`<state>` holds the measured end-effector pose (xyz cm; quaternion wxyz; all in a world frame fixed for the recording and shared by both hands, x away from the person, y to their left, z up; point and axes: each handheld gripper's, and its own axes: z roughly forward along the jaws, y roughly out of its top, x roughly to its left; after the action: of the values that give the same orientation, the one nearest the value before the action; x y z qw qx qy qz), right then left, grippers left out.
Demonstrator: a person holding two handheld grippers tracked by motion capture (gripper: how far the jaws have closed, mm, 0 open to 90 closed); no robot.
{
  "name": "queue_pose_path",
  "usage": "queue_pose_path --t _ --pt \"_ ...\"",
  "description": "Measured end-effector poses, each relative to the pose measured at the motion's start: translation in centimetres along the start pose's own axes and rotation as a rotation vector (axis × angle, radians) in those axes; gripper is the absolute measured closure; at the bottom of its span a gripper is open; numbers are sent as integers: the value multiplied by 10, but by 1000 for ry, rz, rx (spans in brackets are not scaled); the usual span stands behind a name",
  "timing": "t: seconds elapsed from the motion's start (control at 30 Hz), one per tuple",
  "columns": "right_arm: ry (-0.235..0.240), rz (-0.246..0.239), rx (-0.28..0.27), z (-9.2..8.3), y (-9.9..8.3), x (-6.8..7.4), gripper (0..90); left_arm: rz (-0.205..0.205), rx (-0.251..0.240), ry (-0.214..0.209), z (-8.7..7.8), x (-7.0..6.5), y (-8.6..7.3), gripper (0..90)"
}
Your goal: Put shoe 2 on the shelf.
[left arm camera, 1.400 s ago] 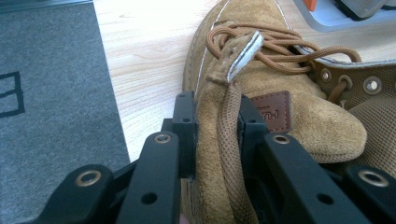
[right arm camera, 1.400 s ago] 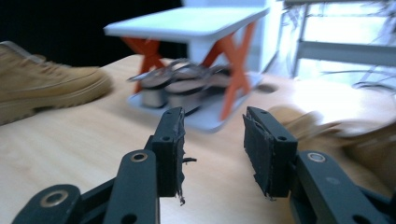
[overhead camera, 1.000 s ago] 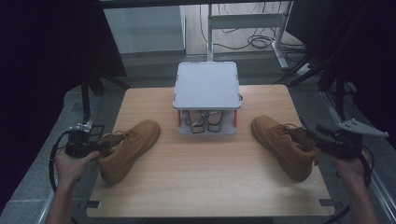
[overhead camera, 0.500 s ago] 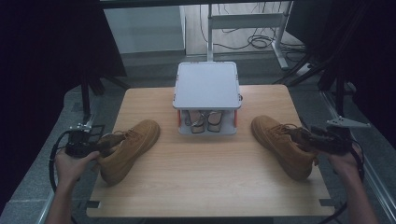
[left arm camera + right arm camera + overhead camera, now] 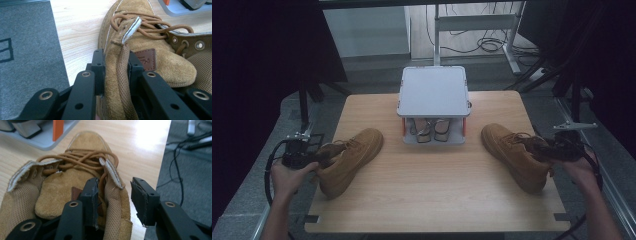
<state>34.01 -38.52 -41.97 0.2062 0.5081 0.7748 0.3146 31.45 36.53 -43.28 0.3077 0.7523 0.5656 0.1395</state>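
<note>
On the wooden table a grey two-tier rack stands at 12 o'clock, its flat top bare and a pair of shoes tucked on the lower shelf between orange posts. A tan suede boot lies toward 8 o'clock, the left boot, toe pointing up toward the rack; its mate, the right boot, lies toward 4 o'clock with its toe also angled inward toward the rack. The left gripper, held in the person's left hand, meets the left boot at its heel end; in the left gripper view the left gripper has its jaws drawn narrow and pressed on the boot's suede collar edge, a brown lace running down between them and a brown leather tongue label just beside the far jaw. The right gripper, in the right hand, sits at the right boot's opening; in the right gripper view the right gripper stands wide, one jaw inside the boot against the mesh lining, the other outside and apart from the collar, which rises between them without being squeezed. Cables lie on the grey floor beyond the table edge.
</note>
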Motion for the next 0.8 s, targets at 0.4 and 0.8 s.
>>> queue_pose_path --t 0.4,0.8 --pt "5 84 51 3 1 0 742 3 5 -1 -2 2 3 576" --pt "-6 77 25 2 -1 1 761 13 82 26 3 -2 9 739"
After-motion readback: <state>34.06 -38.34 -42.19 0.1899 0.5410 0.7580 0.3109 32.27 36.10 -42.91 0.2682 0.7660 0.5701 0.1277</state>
